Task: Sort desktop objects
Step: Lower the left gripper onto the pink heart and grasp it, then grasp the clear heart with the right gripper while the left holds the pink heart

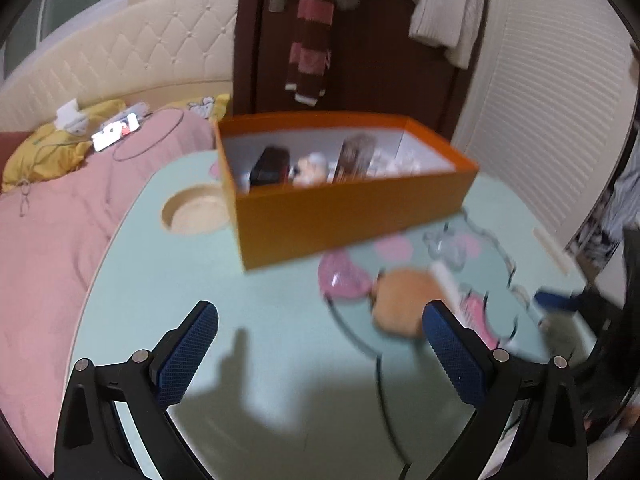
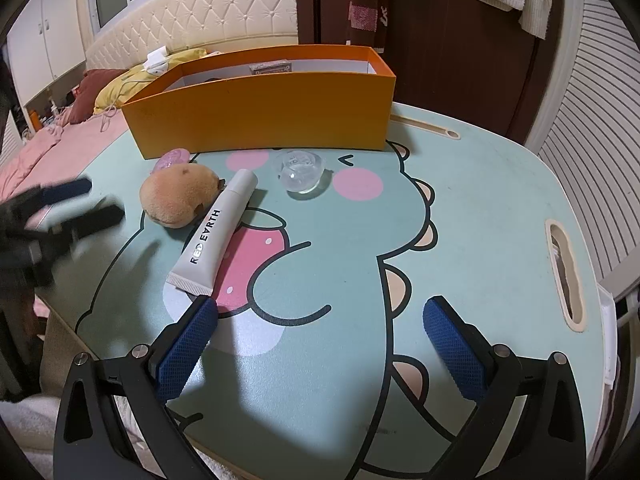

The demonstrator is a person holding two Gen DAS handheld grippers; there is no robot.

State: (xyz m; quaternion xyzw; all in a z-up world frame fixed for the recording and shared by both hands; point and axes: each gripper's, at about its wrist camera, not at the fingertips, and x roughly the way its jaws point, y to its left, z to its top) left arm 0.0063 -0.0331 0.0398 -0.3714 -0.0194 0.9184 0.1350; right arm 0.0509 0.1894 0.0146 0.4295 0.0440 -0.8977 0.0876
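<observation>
1. 4 loose items are seen on the table [image 2: 480, 208], in front of the orange box [image 2: 264, 116]: a tan plush toy [image 2: 180, 196], a white tube [image 2: 218, 232], a clear plastic cup [image 2: 298, 172] and a pink glittery piece [image 2: 172, 159] just behind the toy. The box is already partly filled.
2. The step in hand is judged to be a reach by the left gripper [image 1: 320, 320] for the plush toy, which is blurred in the left wrist view.
3. To do it well, the gripper should be swung to the right until the toy [image 1: 400, 304] is centred between the fingers, then lowered so that the soft body is pinched across its middle rather than at an edge.
4. The tube touches the toy's side, so the closing should be kept clear of it, or both may be dragged.
5. The left gripper is spread wide and holds nothing; the toy lies ahead of it, just beside the inner face of its right finger, not yet between the pads.
6. The right gripper [image 2: 320, 316] is also spread wide and empty, above the printed cartoon; the crimped end of the tube lies just beyond its left fingertip, the toy further ahead and to the left.
</observation>
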